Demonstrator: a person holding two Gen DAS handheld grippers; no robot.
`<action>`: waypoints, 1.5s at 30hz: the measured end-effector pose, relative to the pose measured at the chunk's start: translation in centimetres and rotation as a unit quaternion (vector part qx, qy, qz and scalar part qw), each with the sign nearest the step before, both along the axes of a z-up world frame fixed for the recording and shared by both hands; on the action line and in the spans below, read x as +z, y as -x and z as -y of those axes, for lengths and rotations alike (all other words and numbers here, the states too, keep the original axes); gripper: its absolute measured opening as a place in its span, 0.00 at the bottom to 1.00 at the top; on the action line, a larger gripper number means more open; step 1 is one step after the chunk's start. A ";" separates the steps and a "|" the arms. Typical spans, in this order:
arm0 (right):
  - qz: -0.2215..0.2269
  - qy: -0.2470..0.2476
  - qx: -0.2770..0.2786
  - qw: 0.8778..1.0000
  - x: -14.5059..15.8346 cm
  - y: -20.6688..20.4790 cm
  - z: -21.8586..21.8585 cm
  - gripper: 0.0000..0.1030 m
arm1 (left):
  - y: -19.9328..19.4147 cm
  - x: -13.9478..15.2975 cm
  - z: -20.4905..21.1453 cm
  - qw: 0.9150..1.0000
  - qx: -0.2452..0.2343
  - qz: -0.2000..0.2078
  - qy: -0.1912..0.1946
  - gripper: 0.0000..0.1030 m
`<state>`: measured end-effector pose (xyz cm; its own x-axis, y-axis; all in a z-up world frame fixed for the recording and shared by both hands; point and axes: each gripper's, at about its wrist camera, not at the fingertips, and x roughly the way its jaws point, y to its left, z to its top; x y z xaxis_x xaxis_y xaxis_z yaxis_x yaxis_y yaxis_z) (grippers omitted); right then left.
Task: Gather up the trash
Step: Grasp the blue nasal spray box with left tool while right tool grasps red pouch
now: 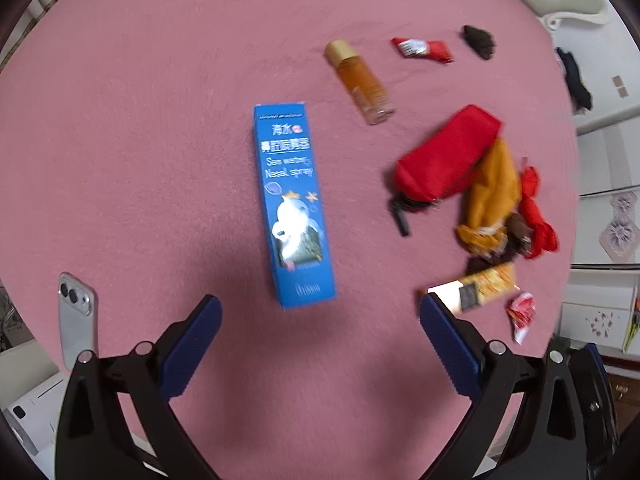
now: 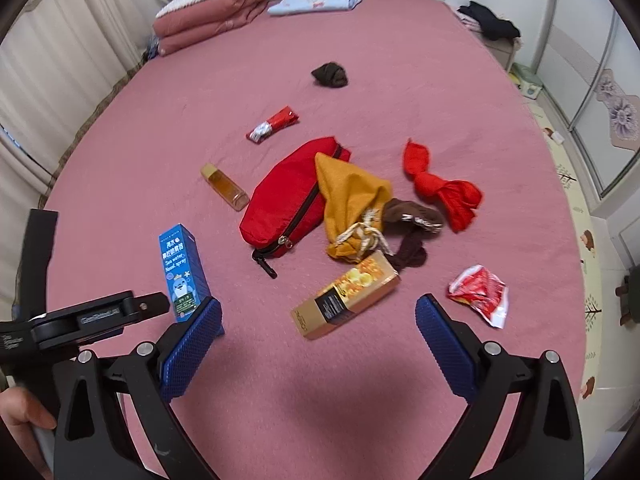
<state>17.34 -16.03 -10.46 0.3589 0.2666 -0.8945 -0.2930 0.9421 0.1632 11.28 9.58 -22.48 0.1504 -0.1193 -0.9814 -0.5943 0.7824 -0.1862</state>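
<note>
A blue nasal spray box (image 1: 292,204) (image 2: 184,272) lies flat on the pink bed, just ahead of my left gripper (image 1: 320,312), which is open and empty. My right gripper (image 2: 320,312) is open too, hovering just short of a gold and orange carton (image 2: 346,296) (image 1: 476,288). A crumpled red and white wrapper (image 2: 480,294) (image 1: 522,314) lies to its right. Farther off lie an amber bottle (image 2: 225,186) (image 1: 360,80) and a red snack wrapper (image 2: 273,124) (image 1: 422,50).
A red zip pouch (image 2: 292,196), a mustard drawstring bag (image 2: 350,204), brown socks (image 2: 412,220), a red cloth (image 2: 444,190) and a dark wad (image 2: 330,75) lie mid-bed. Folded blankets (image 2: 212,12) sit by the headboard. A phone (image 1: 76,316) stands at the left.
</note>
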 end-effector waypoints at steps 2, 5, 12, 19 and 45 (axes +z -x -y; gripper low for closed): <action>-0.006 0.001 0.002 1.000 -1.0 -0.9 -0.7 0.91 | -0.9 -1.6 -0.6 1.000 0.004 -0.010 0.001 0.96; -0.016 0.000 0.001 1.000 -2.4 -2.2 -1.5 0.91 | -2.1 -3.6 -1.5 1.000 0.005 -0.024 -0.002 0.96; -0.040 0.000 -0.009 0.999 -5.0 -4.7 -2.9 0.89 | -4.7 -8.5 -3.8 0.999 0.018 -0.048 -0.005 0.96; -0.055 0.004 -0.002 0.998 -6.9 -5.6 -4.3 0.88 | -6.5 -11.7 -4.9 0.997 0.026 -0.067 0.000 0.91; -0.175 -0.014 -0.093 0.980 -15.2 -14.0 -11.7 0.72 | -9.1 -8.4 -10.3 1.000 -0.004 -0.010 0.003 0.44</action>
